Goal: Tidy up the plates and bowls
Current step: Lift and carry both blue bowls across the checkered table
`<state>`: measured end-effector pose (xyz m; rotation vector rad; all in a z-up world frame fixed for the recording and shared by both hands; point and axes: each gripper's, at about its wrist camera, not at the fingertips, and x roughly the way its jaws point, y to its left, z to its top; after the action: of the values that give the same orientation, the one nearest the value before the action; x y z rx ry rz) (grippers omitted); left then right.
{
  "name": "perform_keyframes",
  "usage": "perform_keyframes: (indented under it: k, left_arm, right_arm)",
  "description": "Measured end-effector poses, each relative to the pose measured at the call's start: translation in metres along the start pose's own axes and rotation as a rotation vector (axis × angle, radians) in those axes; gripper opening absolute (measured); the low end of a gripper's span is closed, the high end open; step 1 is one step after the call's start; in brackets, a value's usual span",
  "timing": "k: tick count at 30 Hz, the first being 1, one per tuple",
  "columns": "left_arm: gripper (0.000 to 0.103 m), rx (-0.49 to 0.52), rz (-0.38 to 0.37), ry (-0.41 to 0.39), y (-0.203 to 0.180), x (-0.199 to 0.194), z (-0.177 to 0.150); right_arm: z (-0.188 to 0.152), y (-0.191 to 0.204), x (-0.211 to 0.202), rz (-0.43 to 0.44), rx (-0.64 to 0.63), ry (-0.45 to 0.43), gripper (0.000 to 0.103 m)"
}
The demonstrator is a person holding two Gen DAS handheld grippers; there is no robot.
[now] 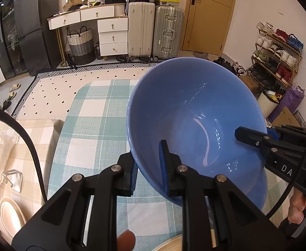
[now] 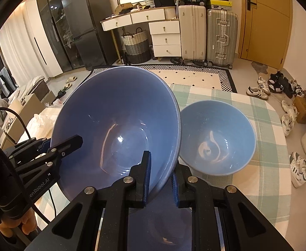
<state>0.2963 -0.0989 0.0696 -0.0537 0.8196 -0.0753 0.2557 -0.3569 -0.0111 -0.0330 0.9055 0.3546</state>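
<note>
Both grippers — left (image 1: 147,168), right (image 2: 161,179) — have jaws clamped on opposite rims of the big bowl (image 2: 119,125), held tilted off the surface (image 1: 94,113). Small bowl (image 2: 216,138) sits at its 3 o'clock — nearest the right gripper.

glossy glazed blue bowl (image 1: 194,113), woven checked tablecloth (image 1: 94,125), matt black plastic grippers

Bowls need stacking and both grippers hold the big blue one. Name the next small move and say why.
Probably carry the large blue bowl sideways over the smaller blue bowl and lower it beside or under it. The left gripper and right gripper each clamp its rim, and it hangs tilted above the checked tablecloth.
</note>
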Motion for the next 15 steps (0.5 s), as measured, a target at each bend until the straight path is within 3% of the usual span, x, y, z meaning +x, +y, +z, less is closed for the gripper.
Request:
perform_keyframes:
  k: [15]
  left_arm:
    - [0.015, 0.029, -0.026, 0.013, -0.047, -0.030, -0.017]
  right_arm:
    - [-0.028, -0.016, -0.037, -0.038, 0.010, -0.017, 0.017]
